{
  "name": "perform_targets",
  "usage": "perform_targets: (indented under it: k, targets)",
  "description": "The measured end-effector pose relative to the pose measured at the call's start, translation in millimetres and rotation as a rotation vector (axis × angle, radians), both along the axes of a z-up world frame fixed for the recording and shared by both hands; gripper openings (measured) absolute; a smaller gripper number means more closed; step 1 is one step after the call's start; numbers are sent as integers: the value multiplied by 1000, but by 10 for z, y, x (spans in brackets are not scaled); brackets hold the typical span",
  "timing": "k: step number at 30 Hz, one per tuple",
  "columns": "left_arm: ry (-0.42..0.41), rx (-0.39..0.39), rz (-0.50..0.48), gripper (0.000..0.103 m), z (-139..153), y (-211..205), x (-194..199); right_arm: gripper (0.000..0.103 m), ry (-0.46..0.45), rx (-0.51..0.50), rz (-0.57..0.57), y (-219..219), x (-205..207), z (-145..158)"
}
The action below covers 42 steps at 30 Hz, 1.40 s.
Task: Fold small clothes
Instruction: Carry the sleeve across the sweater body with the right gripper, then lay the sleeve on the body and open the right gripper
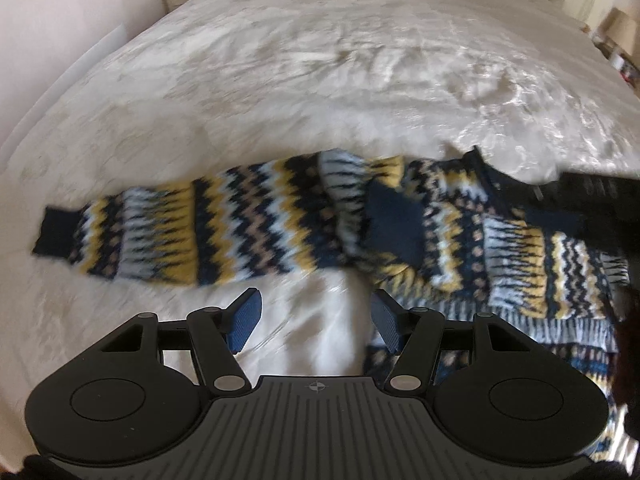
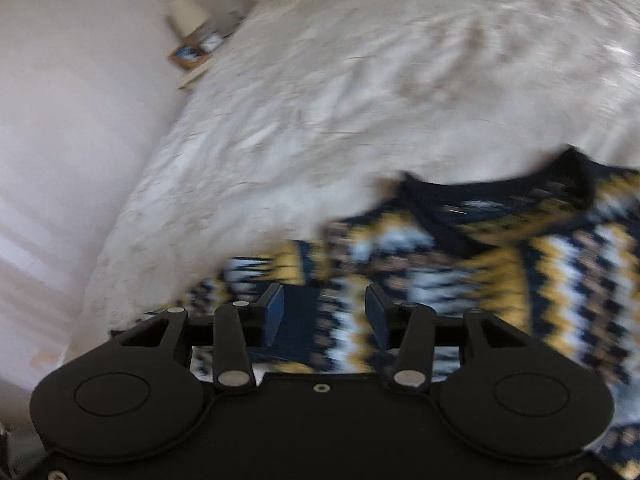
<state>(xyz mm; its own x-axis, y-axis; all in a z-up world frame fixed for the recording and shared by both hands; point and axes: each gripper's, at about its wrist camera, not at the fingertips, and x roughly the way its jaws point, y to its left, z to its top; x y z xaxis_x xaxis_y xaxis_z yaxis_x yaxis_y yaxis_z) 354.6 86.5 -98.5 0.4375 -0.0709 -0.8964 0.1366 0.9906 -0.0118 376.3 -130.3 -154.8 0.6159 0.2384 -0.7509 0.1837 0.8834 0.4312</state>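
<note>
The sweater [image 1: 360, 232] is the one garment here, a knitted piece in navy, yellow, white and beige zigzags, and it lies on the pale bed cover [image 1: 320, 80].

The blue pads [image 2: 274, 312] of the right gripper [image 2: 324, 314] stand apart, with the knit showing in the gap between them; they do not press on it, so nothing is held. This gripper points down at the chest part, just below the dark neckline [image 2: 496, 196]. In the left wrist view the same tool appears only as a dark shape at the right edge, over the collar. I judge that it is placed there because a layer has been laid down on the body, or because it is about to take hold of one.

The left gripper [image 1: 316, 322] also has its pads [image 1: 246, 320] apart, with only bare cover between them. It hangs just in front of the outstretched sleeve [image 1: 180, 228], which runs away to the left and ends in a navy cuff [image 1: 52, 232]. The position suggests that this sleeve is the next part to fold in over the body.

Counted: one sweater, one sleeve clearly stretched out, two grippers, both empty. A second navy patch [image 1: 394, 224] lies on the chest; whether it is the other cuff, I cannot tell, as the pictures are blurred.
</note>
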Motion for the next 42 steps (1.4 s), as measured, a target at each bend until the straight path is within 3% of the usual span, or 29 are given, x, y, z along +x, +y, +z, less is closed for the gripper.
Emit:
perform_targets:
  k: [7, 12, 18, 24, 25, 27, 28, 32, 35, 37, 39, 42]
  targets:
    - [-43, -18, -122, 59, -192, -547, 258, 55, 106, -150, -182, -756, -500, -139]
    - [-32, -8, -167, 59, -577, -854, 472, 55, 156, -317, -298, -1232, -712, -132]
    - [79, 53, -256, 59, -1206, -1115, 592, 55, 188, -418, -338, -1659, -722, -194]
    - [66, 54, -235, 58, -1130, -1174, 578, 55, 229, -421, -313, -1904, -525, -398]
    - [68, 54, -229, 58, -1111, -1177, 580, 49, 237, -409, -300, -1915, -505, -420]
    - [66, 35, -216, 58, -1031, -1170, 558, 13, 252, -385, -249, -1929, -468, -464]
    - [59, 22, -214, 58, -992, -1210, 581, 12, 257, -395, -241, -1950, -467, -463]
    - [-8, -13, -237, 59, -872, -1269, 498, 12, 284, -391, -300, -2159, -520, -531]
    - [6, 5, -255, 59, -998, -1340, 496, 14, 283, -345, -330, -2273, -562, -615]
    - [47, 60, -259, 59, -1185, -1387, 512, 25, 271, -327, -333, -2273, -578, -605]
    - [15, 69, -286, 59, -1243, -1394, 477, 41, 250, -350, -346, -2236, -609, -522]
    - [10, 62, -306, 59, -1192, -1377, 413, 43, 195, -409, -347, -2114, -665, -307]
